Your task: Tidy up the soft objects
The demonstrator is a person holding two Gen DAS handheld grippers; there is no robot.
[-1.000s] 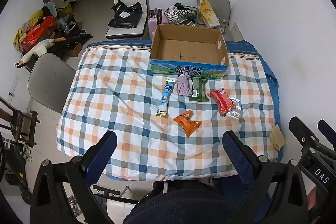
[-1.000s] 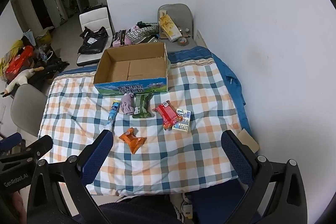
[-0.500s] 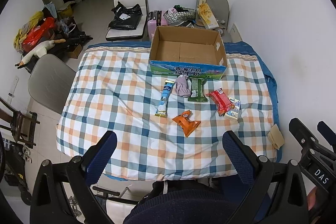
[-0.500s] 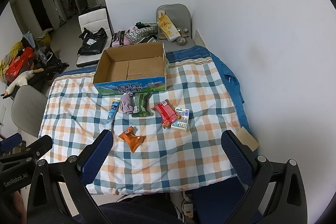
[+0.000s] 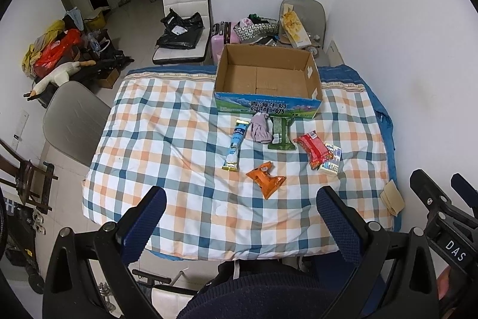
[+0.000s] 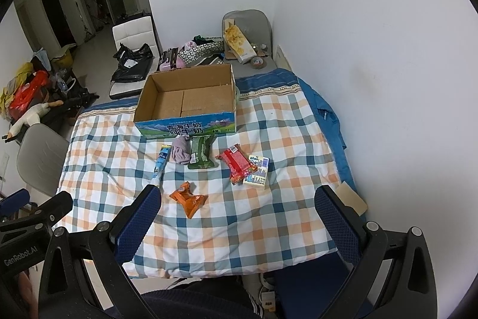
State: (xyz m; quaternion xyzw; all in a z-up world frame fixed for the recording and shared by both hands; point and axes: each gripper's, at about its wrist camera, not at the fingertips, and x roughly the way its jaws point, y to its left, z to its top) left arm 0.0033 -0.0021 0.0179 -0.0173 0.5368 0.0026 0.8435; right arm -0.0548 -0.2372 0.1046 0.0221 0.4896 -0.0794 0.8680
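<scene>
Grippers, left [image 5: 240,217] and right [image 6: 237,216], hover spread and empty above the quilt; orange packet [image 5: 265,179] lies at twelve o'clock, short of the bare cardboard box [image 5: 267,79]. Sorting looks unstarted; next, descend and pinch.

Lived-in home, tiled floor. Checked quilt [image 5: 167,139] covers the table. Suitcase [image 5: 219,39], stuffed goose toy [image 5: 59,75], bags piled about.
</scene>
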